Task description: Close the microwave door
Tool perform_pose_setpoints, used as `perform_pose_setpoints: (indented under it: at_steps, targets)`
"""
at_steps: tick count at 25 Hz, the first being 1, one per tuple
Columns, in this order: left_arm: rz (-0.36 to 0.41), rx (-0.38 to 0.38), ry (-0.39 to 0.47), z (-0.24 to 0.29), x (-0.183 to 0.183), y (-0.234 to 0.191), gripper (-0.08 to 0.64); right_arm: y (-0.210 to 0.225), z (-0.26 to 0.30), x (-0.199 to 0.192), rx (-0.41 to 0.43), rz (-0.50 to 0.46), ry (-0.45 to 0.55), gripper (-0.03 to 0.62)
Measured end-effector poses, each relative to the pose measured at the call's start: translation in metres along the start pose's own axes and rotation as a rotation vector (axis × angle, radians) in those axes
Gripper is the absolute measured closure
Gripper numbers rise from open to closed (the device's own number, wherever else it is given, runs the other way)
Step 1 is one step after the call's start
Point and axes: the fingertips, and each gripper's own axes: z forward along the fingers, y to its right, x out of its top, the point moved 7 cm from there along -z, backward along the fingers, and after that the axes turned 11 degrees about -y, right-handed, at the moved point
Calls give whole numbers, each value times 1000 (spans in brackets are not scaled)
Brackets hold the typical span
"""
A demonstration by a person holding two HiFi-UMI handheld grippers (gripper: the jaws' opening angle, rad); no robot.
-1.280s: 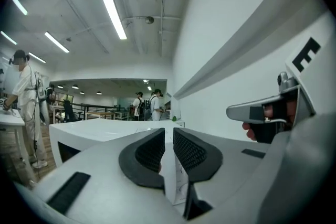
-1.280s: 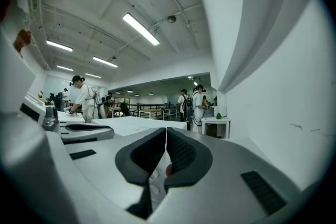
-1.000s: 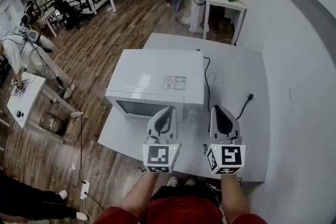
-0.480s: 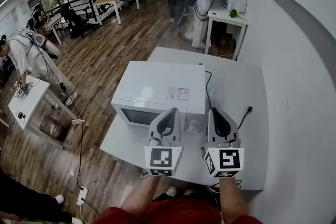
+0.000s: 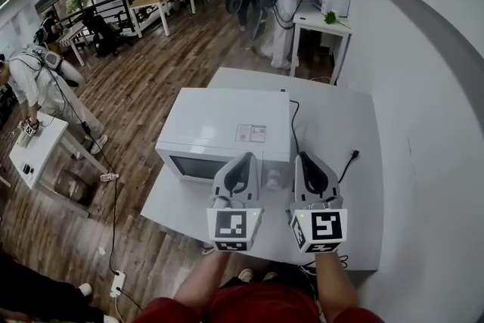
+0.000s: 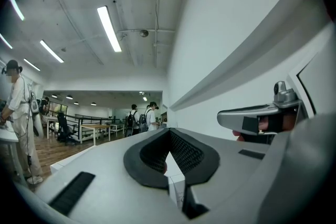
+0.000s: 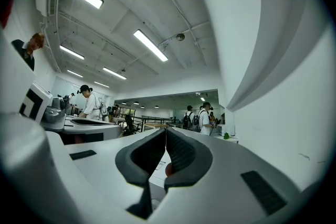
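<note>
The white box-shaped microwave (image 5: pixel 227 125) sits on the white table (image 5: pixel 333 125), door flush, with bare tabletop open to its right up to the wall (image 5: pixel 423 125). My left gripper (image 5: pixel 243 157) and right gripper (image 5: pixel 303 156) hover at its front edge, both clenched on nothing. Only the head view shows the door.

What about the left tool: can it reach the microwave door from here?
Probably yes: the left tool, shut, hangs just before the microwave door, nothing between; the right tool sits beside it.
</note>
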Motion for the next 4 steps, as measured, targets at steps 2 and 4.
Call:
perform_pose_setpoints:
  at_steps: [2, 4]
  targets:
    - [-1, 0, 2, 0, 2, 1, 534, 1, -1, 1, -3, -3, 0, 565]
    - [-2, 0, 4, 0, 3, 1, 534, 2, -2, 3, -6, -6, 1, 565]
